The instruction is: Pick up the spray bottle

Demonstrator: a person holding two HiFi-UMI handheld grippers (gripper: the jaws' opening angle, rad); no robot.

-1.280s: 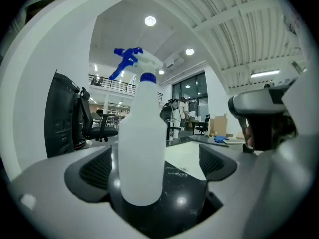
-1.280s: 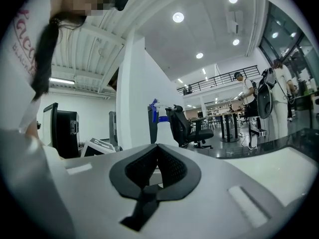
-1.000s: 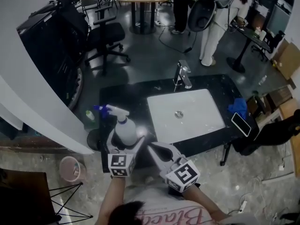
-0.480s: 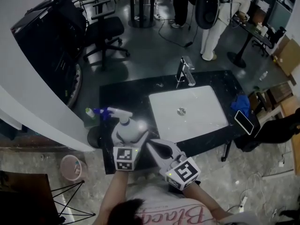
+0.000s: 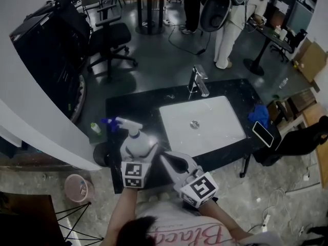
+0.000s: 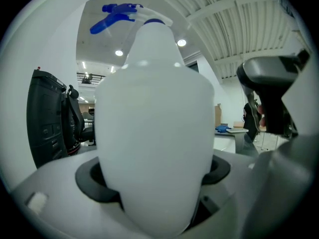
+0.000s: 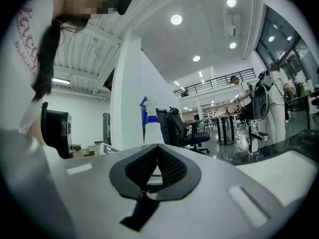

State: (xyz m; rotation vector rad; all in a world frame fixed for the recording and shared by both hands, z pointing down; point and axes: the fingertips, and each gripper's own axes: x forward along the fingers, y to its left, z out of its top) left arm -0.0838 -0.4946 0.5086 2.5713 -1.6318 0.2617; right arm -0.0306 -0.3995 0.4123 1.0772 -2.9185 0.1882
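A white spray bottle (image 5: 137,143) with a blue trigger head stands on the black counter (image 5: 128,106), left of the sink. My left gripper (image 5: 139,150) has a jaw on each side of the bottle's body. The jaws are closing, and in the left gripper view the dark pads (image 6: 92,180) lie against the sides of the bottle (image 6: 154,133), which fills the picture. My right gripper (image 5: 167,159) hovers just right of the bottle, shut with nothing in it. Past those closed jaws (image 7: 157,171), the right gripper view shows the bottle (image 7: 145,114) farther off.
A white sink basin (image 5: 200,124) with a chrome faucet (image 5: 197,83) takes up the counter's right half. A phone (image 5: 262,134) and a blue cloth (image 5: 259,114) lie at the right end. A small green bottle (image 5: 95,128) stands beyond the counter's left edge, with a pink bin (image 5: 78,187) below. Chairs and people stand behind.
My left gripper has moved forward around the spray bottle and its jaws have narrowed onto the body. The right gripper has stayed where it was.
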